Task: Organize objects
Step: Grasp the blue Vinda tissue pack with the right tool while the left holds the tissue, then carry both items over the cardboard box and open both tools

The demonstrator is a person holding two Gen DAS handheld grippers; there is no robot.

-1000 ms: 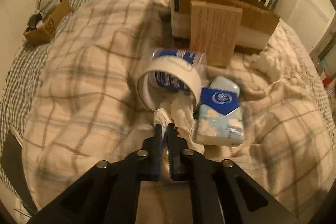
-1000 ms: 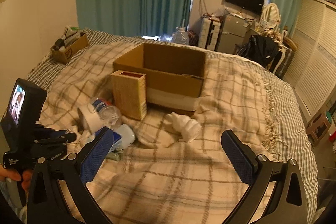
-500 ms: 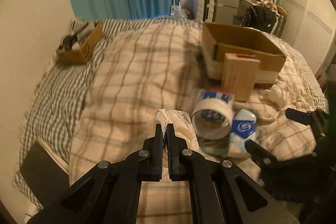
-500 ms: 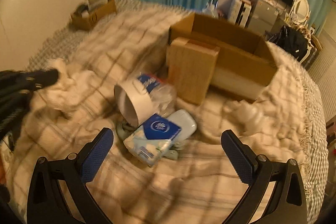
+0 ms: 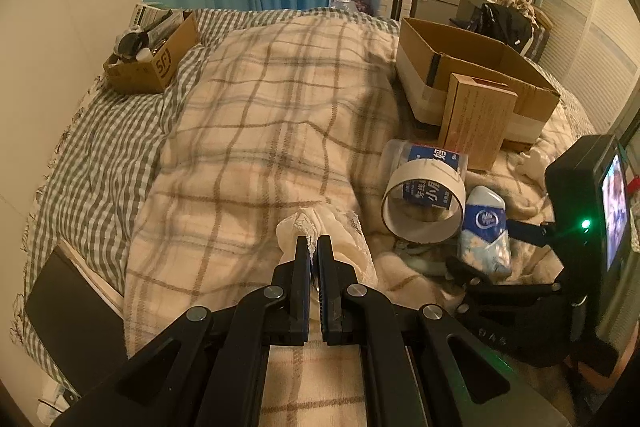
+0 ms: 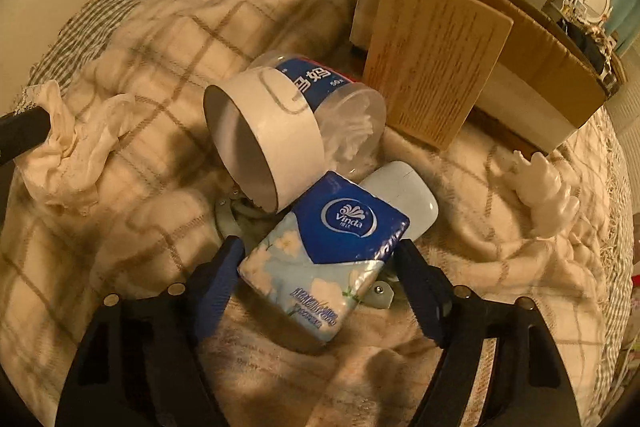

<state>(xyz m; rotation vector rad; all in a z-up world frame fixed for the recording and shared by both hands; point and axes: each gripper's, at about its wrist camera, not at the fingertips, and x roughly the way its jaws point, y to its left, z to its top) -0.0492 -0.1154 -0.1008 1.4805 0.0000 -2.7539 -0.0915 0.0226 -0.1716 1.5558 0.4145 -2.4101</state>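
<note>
While the cream cloth [image 5: 326, 235] is pinched tight in the left gripper [image 5: 314, 247] and held clear of the pile, the tissue pack [image 6: 326, 259], lying on the blanket [image 5: 248, 131] against the tape roll [image 6: 260, 143], is straddled by the spread right gripper [image 6: 320, 263], apparently for a grasp.

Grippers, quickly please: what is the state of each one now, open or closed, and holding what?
Left gripper: closed, holding the cream cloth.
Right gripper: open, its fingers on either side of the Vinda tissue pack, not yet clamped.
</note>
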